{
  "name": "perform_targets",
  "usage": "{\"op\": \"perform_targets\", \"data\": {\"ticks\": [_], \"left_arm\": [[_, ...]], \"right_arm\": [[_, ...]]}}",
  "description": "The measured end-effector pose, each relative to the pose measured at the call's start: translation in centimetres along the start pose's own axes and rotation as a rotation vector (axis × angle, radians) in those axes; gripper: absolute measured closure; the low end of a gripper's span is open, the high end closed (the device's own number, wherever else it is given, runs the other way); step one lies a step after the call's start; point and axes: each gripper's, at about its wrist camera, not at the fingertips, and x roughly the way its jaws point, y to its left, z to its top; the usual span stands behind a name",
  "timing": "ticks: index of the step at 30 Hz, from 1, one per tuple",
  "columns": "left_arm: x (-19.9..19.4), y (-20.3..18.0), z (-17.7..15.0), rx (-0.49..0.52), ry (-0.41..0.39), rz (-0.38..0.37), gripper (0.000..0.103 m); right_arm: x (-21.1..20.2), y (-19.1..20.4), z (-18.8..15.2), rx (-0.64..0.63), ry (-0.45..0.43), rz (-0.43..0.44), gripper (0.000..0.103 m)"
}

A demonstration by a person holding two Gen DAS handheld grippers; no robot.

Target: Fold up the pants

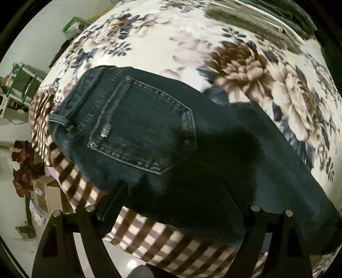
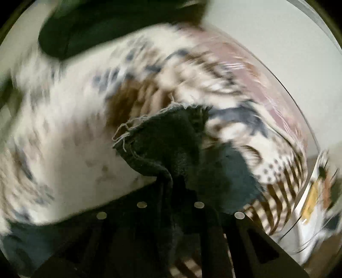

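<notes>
Dark blue jeans [image 1: 162,145] lie on a flowered blanket [image 1: 192,47], back pocket [image 1: 145,132] up, waistband toward the left, leg running right. My left gripper [image 1: 173,192] is open, its fingers wide apart just above the jeans near the bed's front edge, holding nothing. In the right wrist view my right gripper [image 2: 171,192] is shut on the frayed hem [image 2: 168,136] of a jeans leg, lifted over the blanket; that view is blurred by motion.
A brown checked sheet [image 1: 149,239] hangs over the bed's front edge. Folded dark and white clothes [image 1: 267,19] lie at the far right of the bed. Cardboard boxes [image 1: 44,192] and clutter stand on the floor to the left.
</notes>
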Motion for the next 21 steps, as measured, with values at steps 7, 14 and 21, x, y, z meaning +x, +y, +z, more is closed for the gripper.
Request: {"op": "perform_targets", "data": {"ticks": [7, 14, 21], "left_arm": [[-0.2, -1.2, -0.2, 0.009, 0.003, 0.004, 0.018], [0.0, -0.8, -0.6, 0.006, 0.015, 0.017, 0.018], [-1.0, 1.7, -1.9, -0.024, 0.028, 0.007, 0.018]], "right_arm": [[-7.6, -9.6, 0.7, 0.312, -0.150, 0.391, 0.093], [-2.5, -12.8, -1.1, 0.344, -0.105, 0.457, 0.091], [4.1, -18.1, -5.5, 0.551, 0.090, 0.278, 0.068]]}}
